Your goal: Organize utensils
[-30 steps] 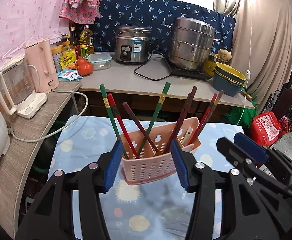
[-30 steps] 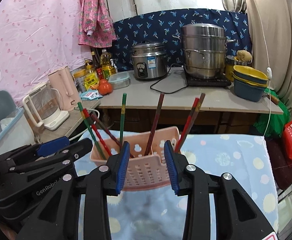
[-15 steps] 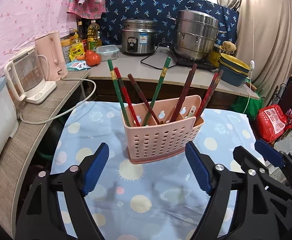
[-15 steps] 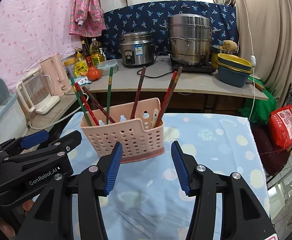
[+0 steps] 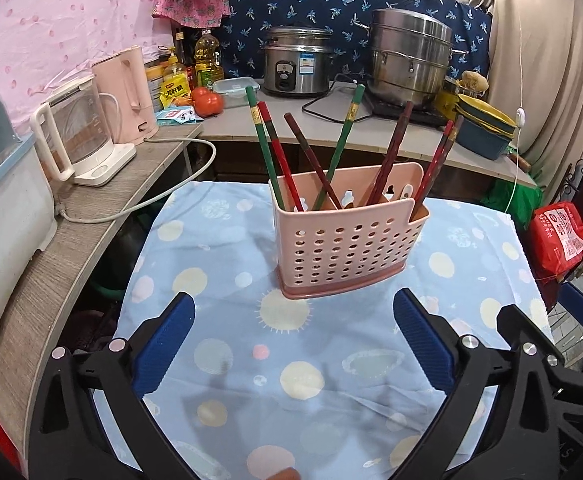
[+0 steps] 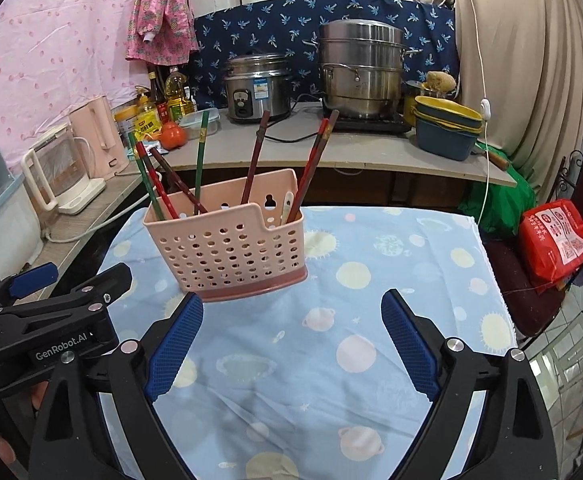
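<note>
Behind everything runs a grey countertop crowded with a steel rice cooker and a tall stacked steel steamer pot; nearer, a small table is draped in a pale blue cloth printed with suns and planets, and on that cloth stands the task's thing, a pink perforated plastic utensil caddy, upright, resting on its darker base.

Several red, green and dark brown chopsticks stand in the caddy, fanned out and leaning left and right; a pale utensil handle pokes up in its right-hand compartment; nothing lies loose on the cloth that I can see.

From the left gripper the caddy lies straight ahead and a little to the right, farther along the cloth, clear of both blue pads; its jaws are opening, spread wider than the caddy, with only bare cloth between them. From the right gripper the caddy sits ahead and to the left, its base just beyond the left pad's tip and apart from it as far as I can tell; these jaws too are opening, nothing between them.

The caddy's long axis runs roughly left to right across both views, its broad perforated face turned to the grippers; the left gripper looks better centred on it, though neither is plainly nearer; the chopsticks' long axes point up and outward, so any pick would, I judge, come from above at their tops.
</note>
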Demonstrator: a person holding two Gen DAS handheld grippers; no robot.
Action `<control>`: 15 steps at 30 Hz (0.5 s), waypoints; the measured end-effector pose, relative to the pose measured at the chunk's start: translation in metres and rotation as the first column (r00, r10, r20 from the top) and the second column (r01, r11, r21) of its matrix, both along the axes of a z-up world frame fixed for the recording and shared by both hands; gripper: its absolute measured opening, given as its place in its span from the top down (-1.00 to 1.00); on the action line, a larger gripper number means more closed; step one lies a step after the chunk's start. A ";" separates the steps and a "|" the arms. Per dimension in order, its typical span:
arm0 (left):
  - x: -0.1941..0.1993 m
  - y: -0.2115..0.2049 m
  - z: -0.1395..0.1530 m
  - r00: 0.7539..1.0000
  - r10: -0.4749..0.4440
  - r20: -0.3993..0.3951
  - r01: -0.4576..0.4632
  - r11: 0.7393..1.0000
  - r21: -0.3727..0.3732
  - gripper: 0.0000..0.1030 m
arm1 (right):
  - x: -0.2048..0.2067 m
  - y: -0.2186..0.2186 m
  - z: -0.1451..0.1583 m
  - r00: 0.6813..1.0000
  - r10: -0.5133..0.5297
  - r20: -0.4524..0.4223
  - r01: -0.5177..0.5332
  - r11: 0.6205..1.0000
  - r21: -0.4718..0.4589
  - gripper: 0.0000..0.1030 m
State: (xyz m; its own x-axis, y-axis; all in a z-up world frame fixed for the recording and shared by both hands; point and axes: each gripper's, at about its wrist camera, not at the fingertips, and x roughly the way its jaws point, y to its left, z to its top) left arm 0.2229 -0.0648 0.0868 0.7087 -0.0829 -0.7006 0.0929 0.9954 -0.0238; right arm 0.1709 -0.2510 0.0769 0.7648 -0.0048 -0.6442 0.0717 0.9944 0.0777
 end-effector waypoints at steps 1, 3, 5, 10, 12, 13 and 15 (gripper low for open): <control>-0.001 0.000 -0.001 1.000 -0.001 -0.002 0.001 1.000 0.000 -0.85 | -0.001 0.000 -0.001 1.000 -0.001 -0.003 0.001 1.000 0.002 -0.69; -0.003 0.000 -0.002 1.000 0.000 -0.004 0.000 1.000 0.005 -0.85 | -0.002 -0.002 -0.003 1.000 -0.003 -0.008 0.003 1.000 0.003 -0.69; -0.005 -0.001 -0.003 1.000 0.000 -0.007 0.000 1.000 0.011 -0.85 | -0.003 -0.002 -0.005 1.000 -0.005 -0.010 0.005 1.000 0.004 -0.69; -0.008 0.000 -0.006 1.000 0.010 -0.009 -0.010 1.000 0.020 -0.85 | -0.005 -0.003 -0.007 1.000 -0.011 -0.020 0.011 1.000 0.010 -0.89; -0.009 -0.001 -0.005 1.000 0.011 -0.008 -0.011 1.000 0.022 -0.85 | -0.005 -0.003 -0.007 1.000 -0.009 -0.020 0.009 1.000 0.010 -0.89; -0.010 -0.001 -0.006 1.000 0.014 -0.007 -0.014 1.000 0.024 -0.85 | -0.006 -0.002 -0.007 1.000 -0.011 -0.020 0.011 1.000 0.007 -0.89; -0.010 -0.002 -0.006 1.000 0.013 -0.009 -0.012 1.000 0.023 -0.85 | -0.006 -0.003 -0.007 1.000 -0.013 -0.020 0.013 1.000 0.006 -0.89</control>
State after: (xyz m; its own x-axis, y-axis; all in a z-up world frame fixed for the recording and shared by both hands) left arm 0.2131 -0.0664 0.0806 0.7030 -0.0577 -0.7088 0.0804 0.9968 -0.0014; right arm 0.1645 -0.2536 0.0703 0.7516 -0.0110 -0.6596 0.0864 0.9929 0.0819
